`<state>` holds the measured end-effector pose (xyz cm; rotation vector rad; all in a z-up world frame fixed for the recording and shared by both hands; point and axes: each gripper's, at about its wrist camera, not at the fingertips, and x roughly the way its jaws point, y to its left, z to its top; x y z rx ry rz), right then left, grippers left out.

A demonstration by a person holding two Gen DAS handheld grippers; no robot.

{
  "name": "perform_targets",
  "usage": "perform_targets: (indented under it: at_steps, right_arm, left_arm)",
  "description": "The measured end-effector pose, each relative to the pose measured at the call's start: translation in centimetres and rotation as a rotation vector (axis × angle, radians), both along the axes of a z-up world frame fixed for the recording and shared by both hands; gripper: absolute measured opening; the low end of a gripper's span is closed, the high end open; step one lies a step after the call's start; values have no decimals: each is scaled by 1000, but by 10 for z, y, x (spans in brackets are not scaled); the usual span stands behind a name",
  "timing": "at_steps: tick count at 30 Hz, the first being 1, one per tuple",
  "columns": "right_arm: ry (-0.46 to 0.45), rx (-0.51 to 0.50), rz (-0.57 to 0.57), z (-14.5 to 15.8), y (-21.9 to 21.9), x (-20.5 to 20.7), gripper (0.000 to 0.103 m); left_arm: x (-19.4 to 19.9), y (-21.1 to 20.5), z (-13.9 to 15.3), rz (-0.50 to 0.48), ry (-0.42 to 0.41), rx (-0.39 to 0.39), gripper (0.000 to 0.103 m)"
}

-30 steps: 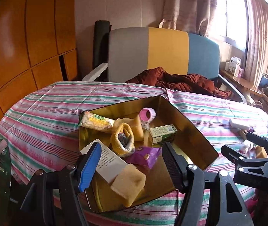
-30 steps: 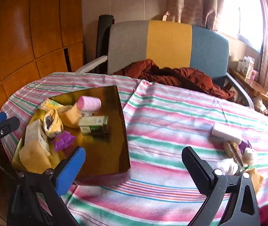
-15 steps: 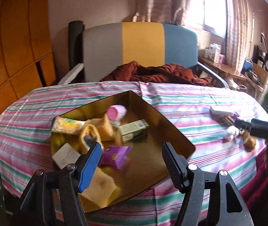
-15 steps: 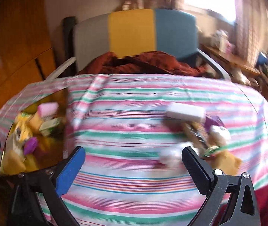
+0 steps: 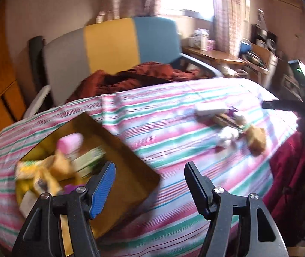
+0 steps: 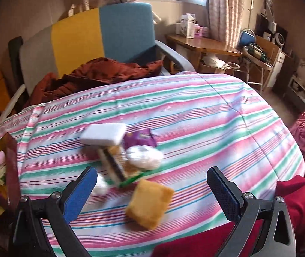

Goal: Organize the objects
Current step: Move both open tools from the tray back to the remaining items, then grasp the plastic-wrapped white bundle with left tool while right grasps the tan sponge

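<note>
Right hand-held gripper [image 6: 152, 189]: open, empty.
Left hand-held gripper [image 5: 149, 182]: open, empty.
Yellow sponge [image 6: 149, 203]: on the bench [image 6: 216, 115], right under the right hand-held gripper, far from the gold tray [image 5: 131, 162].
Nearer hand: right.

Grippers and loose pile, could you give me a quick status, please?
Left gripper open, empty. Right gripper open, empty, above the pile; yellow sponge nearest. Gold tray part filled. Nothing in the way.
</note>
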<state>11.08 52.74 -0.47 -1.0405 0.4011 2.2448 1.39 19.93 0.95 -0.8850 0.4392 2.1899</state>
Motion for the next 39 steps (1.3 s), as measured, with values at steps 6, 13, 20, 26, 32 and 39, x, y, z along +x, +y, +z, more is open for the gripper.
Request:
perform_targets:
  at_steps: [6,13,20,26,32,39]
  right_arm:
    - [103,-223,-89,-14,41,27,103]
    - [227,-388,-177,-27,63,48,103]
    - [254,-426,-169,-32,65,44,103]
    - [277,-448,-146,-35,67,42,103]
    - [289,-460,-137,-36,68,42,103]
    - [265,-461,-140,-37,68,40,103]
  left_arm:
    - [6,51,-11,-116,-41,-20,68]
    - [5,105,-33,-197,-90,-52,68]
    - [-3,153,-59,-249,-170,-89,68]
    - [-5,182,-72,-292,-188,-114,68]
    - [-6,216,-89,-339,-192,-155,68]
    - [-12,219,-108,-324,-239,-151,34]
